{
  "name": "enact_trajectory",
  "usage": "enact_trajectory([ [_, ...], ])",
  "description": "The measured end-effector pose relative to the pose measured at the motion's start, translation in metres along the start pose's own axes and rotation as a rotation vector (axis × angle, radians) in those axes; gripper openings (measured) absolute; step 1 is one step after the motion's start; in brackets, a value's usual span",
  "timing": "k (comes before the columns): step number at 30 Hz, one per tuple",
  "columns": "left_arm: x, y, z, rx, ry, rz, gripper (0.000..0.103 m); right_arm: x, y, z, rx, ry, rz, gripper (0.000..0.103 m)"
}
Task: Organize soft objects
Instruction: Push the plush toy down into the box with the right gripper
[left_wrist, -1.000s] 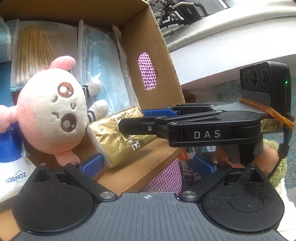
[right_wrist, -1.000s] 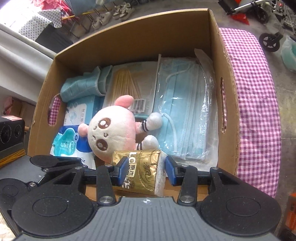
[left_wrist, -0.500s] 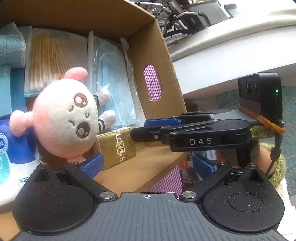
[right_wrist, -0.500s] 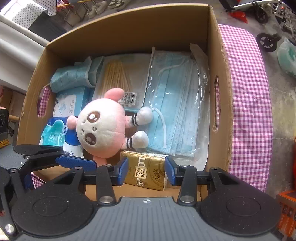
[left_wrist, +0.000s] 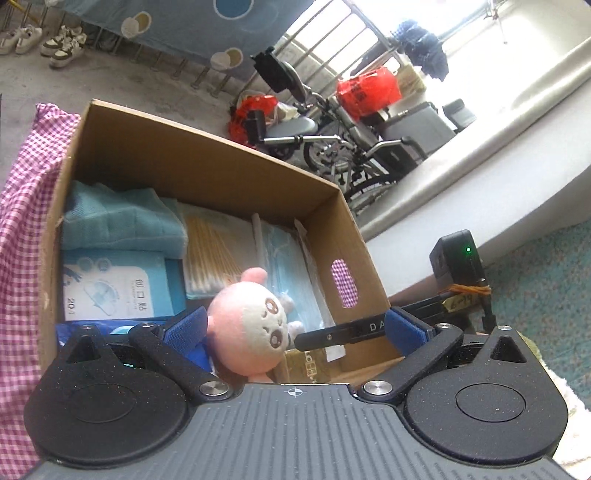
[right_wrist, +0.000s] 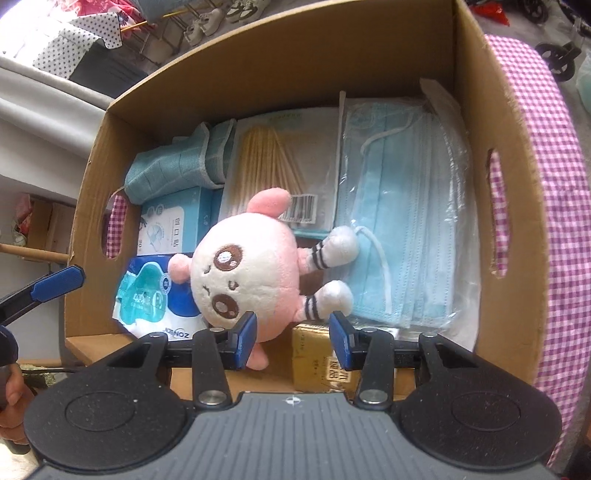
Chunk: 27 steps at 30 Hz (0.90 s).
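The small gold-foil tissue pack (right_wrist: 317, 354) now lies inside the brown cardboard box (right_wrist: 295, 74), at its six o'clock wall. A moment ago it sat between the pads of the right tool (right_wrist: 291, 338). This tool now seems released, its jaws half apart. The left tool (left_wrist: 295, 321) has drawn back, wide open and empty. I count one pack, one pink plush doll (right_wrist: 247, 277) and one bag of blue masks (right_wrist: 402, 229) at three o'clock.

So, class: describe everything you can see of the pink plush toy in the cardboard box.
The pink plush toy looks soft and fuzzy: a big round head, cream face, brown embroidered eyes, pink ears, and small white limbs with dark stripes. It lies on its side in the cardboard box, on top of the packets, its white limbs resting on the bagged blue face masks. Neither tongs grip it.
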<state>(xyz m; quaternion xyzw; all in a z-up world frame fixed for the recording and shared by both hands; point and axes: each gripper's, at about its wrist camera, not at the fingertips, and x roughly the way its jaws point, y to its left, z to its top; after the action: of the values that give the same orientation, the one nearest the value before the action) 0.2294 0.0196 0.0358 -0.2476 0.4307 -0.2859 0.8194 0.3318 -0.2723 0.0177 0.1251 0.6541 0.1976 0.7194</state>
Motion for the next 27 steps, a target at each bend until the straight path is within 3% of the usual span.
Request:
enact_trajectory([
  [6,-0.022,0.023,-0.005,-0.017,-0.06,0.005,0.102,0.015,0.015,-0.004,-0.001,0.088,0.123,0.049],
  [16,-0.038,0.051,-0.004,-0.073,-0.105,-0.005,0.102,0.055,0.015,-0.003,0.016,0.184,0.06,0.05],
  [27,-0.036,0.059,-0.003,-0.08,-0.094,-0.03,0.102,0.036,-0.002,-0.015,0.11,0.121,-0.09,0.05],
])
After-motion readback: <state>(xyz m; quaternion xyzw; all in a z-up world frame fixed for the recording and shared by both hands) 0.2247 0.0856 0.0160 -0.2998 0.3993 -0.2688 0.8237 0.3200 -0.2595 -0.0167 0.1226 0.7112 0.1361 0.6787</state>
